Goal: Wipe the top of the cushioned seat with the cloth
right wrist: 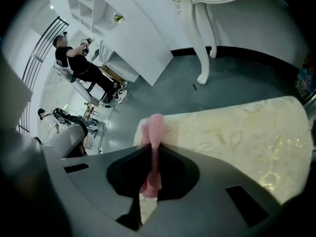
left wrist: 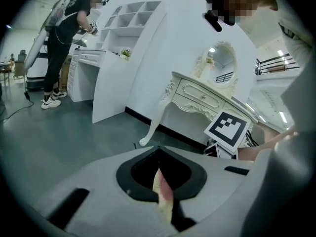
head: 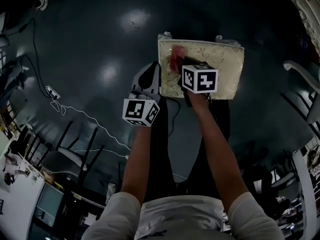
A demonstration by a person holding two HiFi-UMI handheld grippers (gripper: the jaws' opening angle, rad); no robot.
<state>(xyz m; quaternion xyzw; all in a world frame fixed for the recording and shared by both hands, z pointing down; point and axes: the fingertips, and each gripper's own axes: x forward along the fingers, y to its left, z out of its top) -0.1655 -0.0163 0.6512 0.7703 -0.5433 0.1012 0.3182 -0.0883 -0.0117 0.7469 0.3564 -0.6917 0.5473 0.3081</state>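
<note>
A dark, glossy floor (head: 115, 44) carries everything. On it, right of centre and toward the far side, stands the cushioned seat (head: 220, 64), its cream, leaf-patterned top facing up. A pink cloth (head: 175, 59) sits bunched on that top close to the left edge. A thin white cable (head: 85, 116) trails over the floor at the left. Beyond the seat, a curved white table leg (right wrist: 203, 38) stands on the floor.

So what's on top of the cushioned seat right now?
A pink cloth, pinched in the right claw, rests on the cushioned seat toward its left edge. The claw covers the patch beneath it; the rest of the top shows bare.
</note>
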